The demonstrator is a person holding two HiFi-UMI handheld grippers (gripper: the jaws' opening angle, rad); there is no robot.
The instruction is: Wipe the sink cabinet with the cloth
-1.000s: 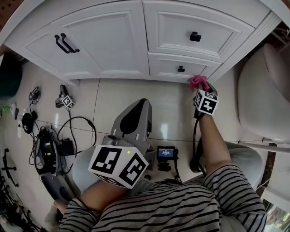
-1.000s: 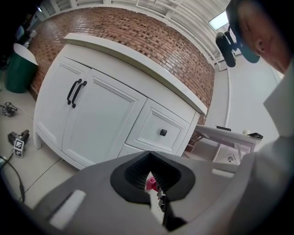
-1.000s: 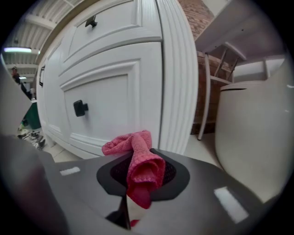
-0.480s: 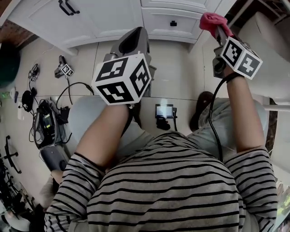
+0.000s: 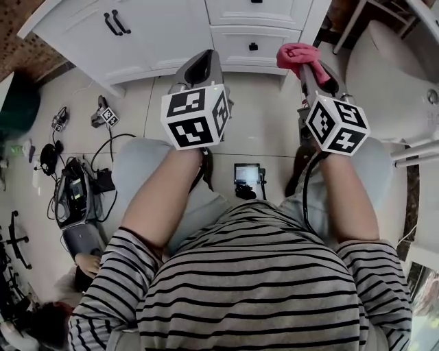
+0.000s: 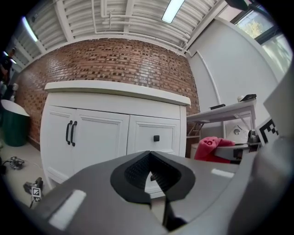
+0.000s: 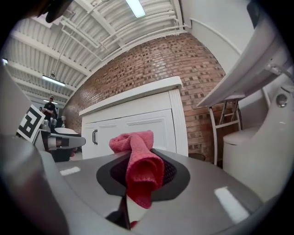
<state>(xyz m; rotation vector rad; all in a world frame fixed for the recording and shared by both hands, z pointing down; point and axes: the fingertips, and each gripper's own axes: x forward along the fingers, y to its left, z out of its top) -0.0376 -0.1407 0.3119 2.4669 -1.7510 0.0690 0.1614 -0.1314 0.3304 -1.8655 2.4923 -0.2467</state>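
The right gripper (image 7: 140, 160) has its jaws closed on the pink cloth (image 7: 137, 143), which bunches up above them and hangs folded down between the pads. Beyond stands the white sink cabinet (image 7: 147, 120) with black handles (image 7: 95, 137), against a brick wall (image 7: 193, 78).

Red brick wall (image 6: 115, 64) at rear, adjoining a plain white wall (image 6: 220, 64) with a window (image 6: 264, 30) high up. White ribbed ceiling (image 6: 124, 20) carries a lit fluorescent strip light (image 6: 172, 10). Glossy beige tiled floor (image 5: 264, 116); black cables and devices (image 5: 68, 188) lie on it. White ceramic toilet (image 5: 391, 68) noted.
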